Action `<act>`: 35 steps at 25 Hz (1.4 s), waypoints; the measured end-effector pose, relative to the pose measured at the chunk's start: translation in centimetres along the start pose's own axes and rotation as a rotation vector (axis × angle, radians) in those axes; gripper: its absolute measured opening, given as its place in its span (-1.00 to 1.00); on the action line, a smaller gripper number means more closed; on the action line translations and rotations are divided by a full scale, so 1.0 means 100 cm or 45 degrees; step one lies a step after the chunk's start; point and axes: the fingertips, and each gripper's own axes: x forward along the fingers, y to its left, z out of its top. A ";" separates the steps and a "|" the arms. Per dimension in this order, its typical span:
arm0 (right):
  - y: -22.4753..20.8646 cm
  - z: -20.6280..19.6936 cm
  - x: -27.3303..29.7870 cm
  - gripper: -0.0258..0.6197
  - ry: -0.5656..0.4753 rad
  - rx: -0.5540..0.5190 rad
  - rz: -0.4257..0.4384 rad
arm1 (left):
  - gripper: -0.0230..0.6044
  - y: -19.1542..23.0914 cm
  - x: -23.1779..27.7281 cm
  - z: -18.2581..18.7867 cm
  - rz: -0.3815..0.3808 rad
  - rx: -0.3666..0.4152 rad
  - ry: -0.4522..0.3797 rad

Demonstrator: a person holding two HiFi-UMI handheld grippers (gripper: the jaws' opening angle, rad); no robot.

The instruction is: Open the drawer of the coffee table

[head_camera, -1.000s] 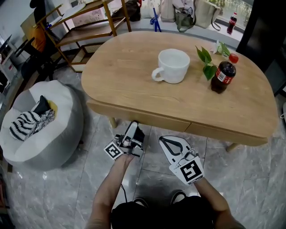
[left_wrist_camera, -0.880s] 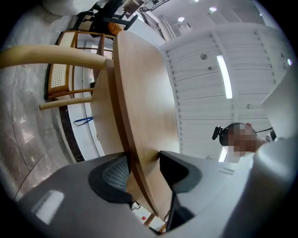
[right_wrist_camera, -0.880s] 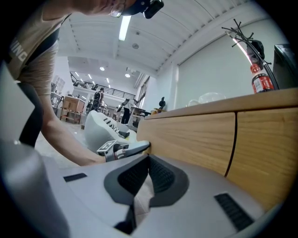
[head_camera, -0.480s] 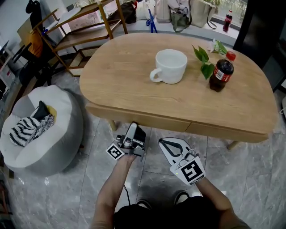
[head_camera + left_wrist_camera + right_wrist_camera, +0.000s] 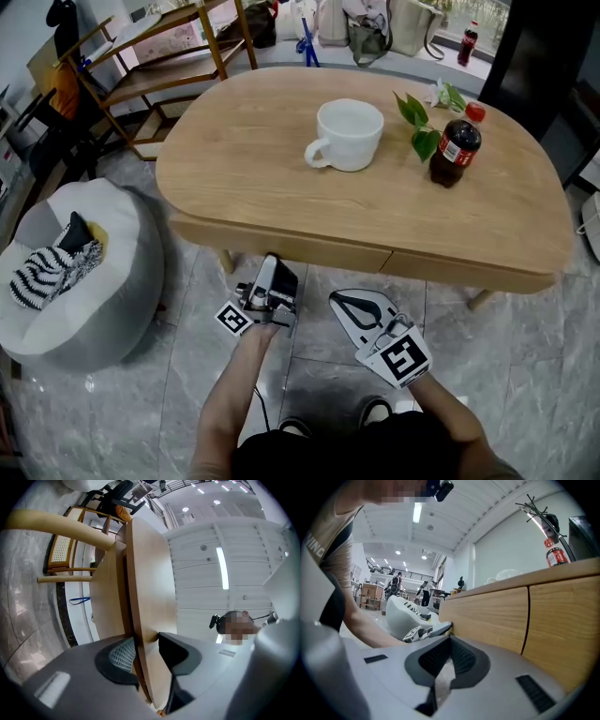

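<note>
Left gripper (image 5: 270,266): place unchanged from a second ago. Its jaws have just narrowed onto the lower edge of the drawer (image 5: 281,246), one pad against each face. The drawer is closed, flush under the front of the coffee table (image 5: 234,178). Right gripper (image 5: 339,300): jaws pressed together, holding nothing, just below that front edge. Grey floor (image 5: 141,394) lies open behind both. Mug (image 5: 349,134): white interior. Cola bottle (image 5: 454,150): dark liquid.

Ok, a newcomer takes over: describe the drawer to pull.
Find the oval wooden coffee table. Two drawer fronts share its near edge; take the left drawer front. Only it has the left gripper, whose jaws have just been closing, clamped on its lower edge.
</note>
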 end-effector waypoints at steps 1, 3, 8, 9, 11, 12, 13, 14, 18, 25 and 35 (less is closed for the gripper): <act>0.001 0.001 -0.001 -0.91 0.001 0.003 0.001 | -0.46 0.000 -0.001 0.000 0.004 -0.001 -0.002; 0.003 0.004 -0.002 -0.91 -0.006 0.002 0.005 | -0.52 0.001 -0.003 -0.001 0.008 -0.005 -0.004; 0.012 0.006 -0.004 -0.91 -0.011 0.009 0.036 | -0.56 0.000 -0.003 -0.002 -0.010 -0.024 -0.014; 0.014 0.006 -0.005 -0.91 -0.008 0.001 0.043 | -0.56 0.000 -0.003 -0.002 -0.024 -0.037 -0.026; 0.016 0.005 -0.006 -0.91 0.003 -0.009 0.051 | -0.56 0.000 -0.003 -0.001 -0.057 -0.058 -0.055; 0.016 0.004 -0.006 -0.91 0.009 -0.011 0.053 | -0.56 0.000 -0.003 0.000 -0.074 -0.058 -0.064; 0.017 0.002 -0.006 -0.91 0.015 -0.010 0.054 | -0.56 -0.001 -0.003 0.002 -0.091 -0.054 -0.070; 0.017 0.001 -0.007 -0.91 0.019 -0.006 0.053 | -0.55 -0.001 -0.002 0.003 -0.105 -0.054 -0.076; 0.014 -0.002 -0.009 -0.91 0.032 -0.013 0.050 | -0.47 0.000 0.000 0.004 -0.136 -0.090 -0.129; 0.017 -0.009 -0.009 -0.91 0.050 -0.006 0.059 | -0.47 -0.004 -0.001 0.006 -0.203 -0.138 -0.132; 0.029 -0.001 -0.008 -0.91 0.023 0.000 0.119 | -0.50 -0.024 -0.018 0.000 -0.205 -0.123 -0.100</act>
